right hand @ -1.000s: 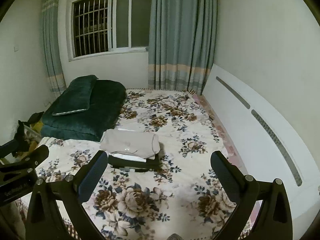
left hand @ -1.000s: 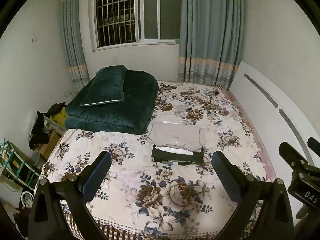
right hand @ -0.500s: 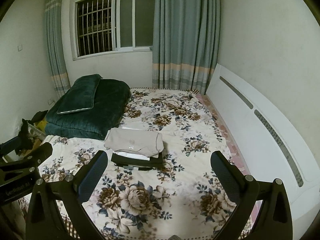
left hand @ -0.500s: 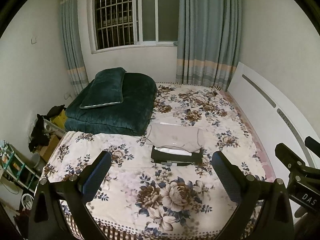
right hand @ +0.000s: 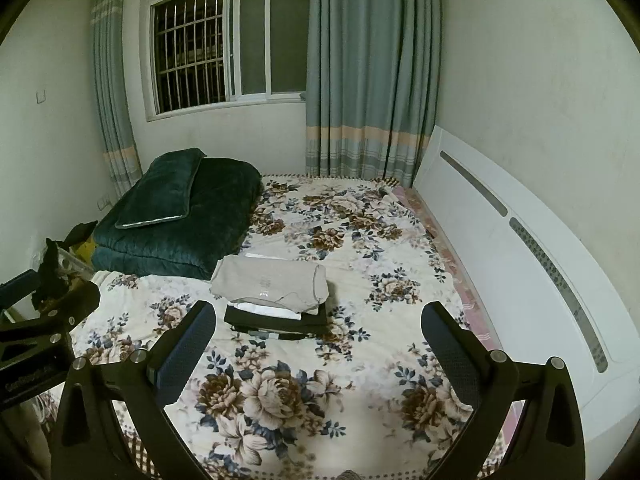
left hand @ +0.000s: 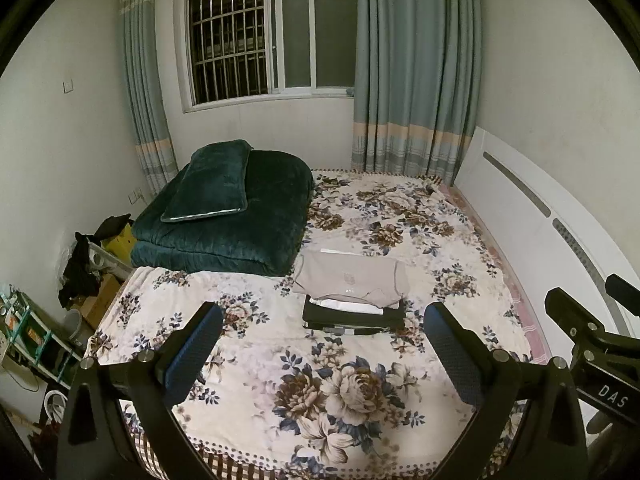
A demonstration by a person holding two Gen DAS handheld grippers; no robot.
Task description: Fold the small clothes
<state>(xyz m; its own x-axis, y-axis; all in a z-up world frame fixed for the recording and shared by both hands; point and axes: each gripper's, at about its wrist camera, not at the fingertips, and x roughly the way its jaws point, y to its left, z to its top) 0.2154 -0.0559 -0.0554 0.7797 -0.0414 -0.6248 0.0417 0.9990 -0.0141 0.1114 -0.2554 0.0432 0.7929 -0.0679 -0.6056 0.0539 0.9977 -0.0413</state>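
Now both grippers are backing away from a finished stack on the bed.

The folded clothes (left hand: pixel 352 300) sit mid-bed in a neat pile, a beige top over white and dark layers, and they look slightly farther off than a second ago, which suggests the folding is done or a new garment is needed. The left gripper (left hand: pixel 320 356) and right gripper (right hand: pixel 316 356) hang above the floral bedspread (left hand: pixel 336 392), each wide open and empty, well short of the pile. A green quilt (left hand: pixel 228 228) with its pillow lies just beside the stack; the white headboard (right hand: pixel 500 248) borders the right. Nothing blocks the way.
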